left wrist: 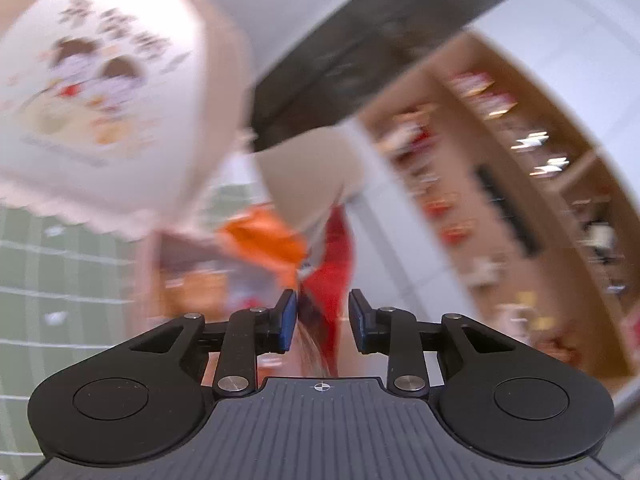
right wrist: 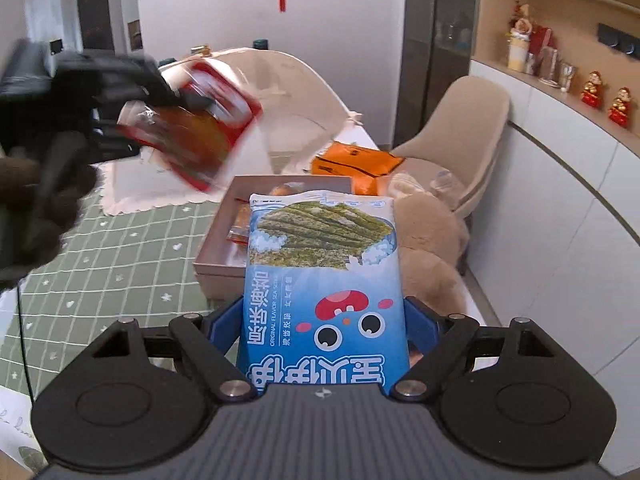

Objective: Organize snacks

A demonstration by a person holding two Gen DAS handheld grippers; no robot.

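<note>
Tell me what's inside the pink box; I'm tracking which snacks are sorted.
The pink box shows small orange-red snack packets; the blue seaweed bag in the right gripper covers the rest.

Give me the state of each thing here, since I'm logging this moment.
blue seaweed packet: clamped in the right gripper, above the box.
red snack packet: held aloft beside the left gripper; grip unclear, blurred.
box: open, snacks inside.
orange packet: lying on the table behind the box.

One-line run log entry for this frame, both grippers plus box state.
left gripper: open, red snack packet between fingers, airborne | right gripper: shut on blue seaweed snack bag | pink cardboard box: open, packets inside
</note>
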